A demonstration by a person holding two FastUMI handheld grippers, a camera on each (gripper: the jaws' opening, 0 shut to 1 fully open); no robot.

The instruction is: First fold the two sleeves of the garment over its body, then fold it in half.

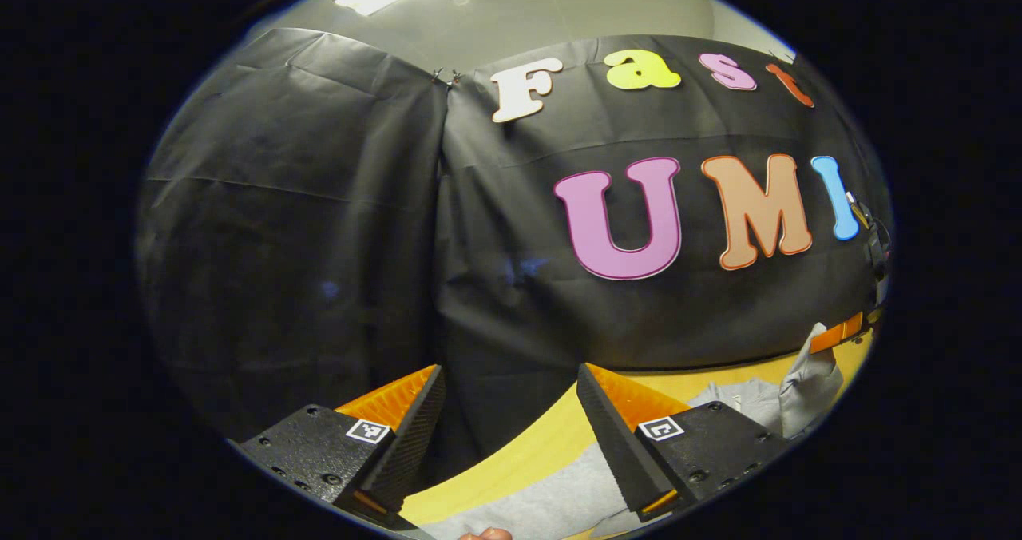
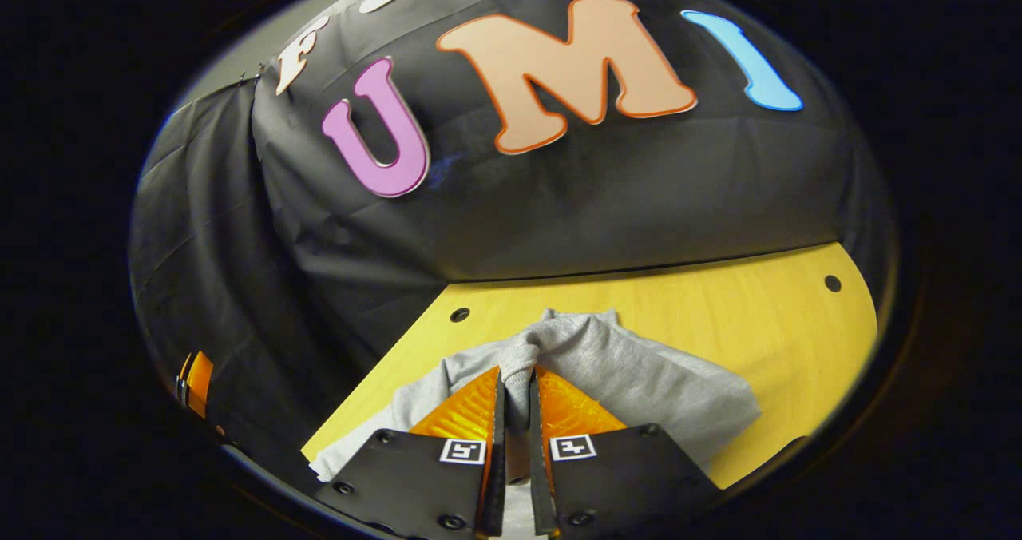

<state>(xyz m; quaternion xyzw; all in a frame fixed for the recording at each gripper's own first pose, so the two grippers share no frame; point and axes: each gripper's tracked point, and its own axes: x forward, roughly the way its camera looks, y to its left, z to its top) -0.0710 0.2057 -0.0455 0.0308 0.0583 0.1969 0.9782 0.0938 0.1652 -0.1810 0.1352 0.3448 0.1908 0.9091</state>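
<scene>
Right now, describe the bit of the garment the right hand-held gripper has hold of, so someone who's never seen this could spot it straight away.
Start at the yellow wooden table in front of the black cloth wall. On it lies a grey garment. Near its middle, the right hand-held gripper pinches a ridge of fabric between its orange fingers; that lifted, bunched fold stands above the flatter cloth around it.

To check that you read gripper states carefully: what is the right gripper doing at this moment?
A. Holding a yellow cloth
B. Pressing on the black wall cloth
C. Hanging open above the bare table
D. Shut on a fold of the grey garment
D: in the right gripper view the right gripper has both fingers pinched on a bunched fold of the grey garment, which lies on the yellow table.
</scene>
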